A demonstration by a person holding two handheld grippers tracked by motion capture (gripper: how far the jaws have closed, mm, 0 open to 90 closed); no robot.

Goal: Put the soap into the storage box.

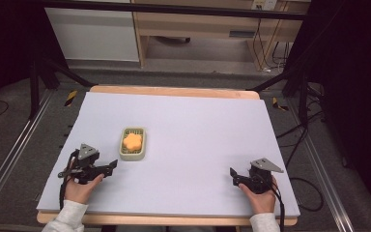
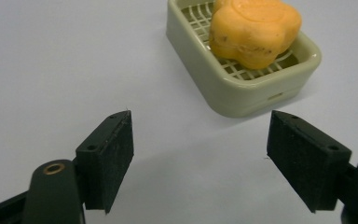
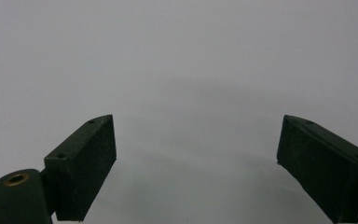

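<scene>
The counter (image 1: 188, 140) carries a pale lavender mat, and on it, left of centre, stands a cream-coloured soap dish (image 1: 133, 144) with a gridded floor. An orange, flower-shaped soap (image 1: 132, 141) lies inside the dish, resting on the grid. The left tongs (image 1: 110, 166) sit at the near left of the counter, held in the person's left hand (image 1: 81, 187), and point toward the right with the dish just beyond and ahead of them. In the left gripper view the left tongs (image 2: 200, 154) stand wide apart with nothing between the jaws; the soap dish (image 2: 228, 88) lies ahead of them, toward the right jaw, not touching either jaw, and the soap (image 2: 254, 30) fills the far half of the dish. The right tongs (image 1: 234, 175) sit at the near right of the counter, held in the right hand (image 1: 261, 195), pointing left, well apart from the dish. In the right gripper view the right tongs (image 3: 196, 163) are likewise wide apart over bare mat.
</scene>
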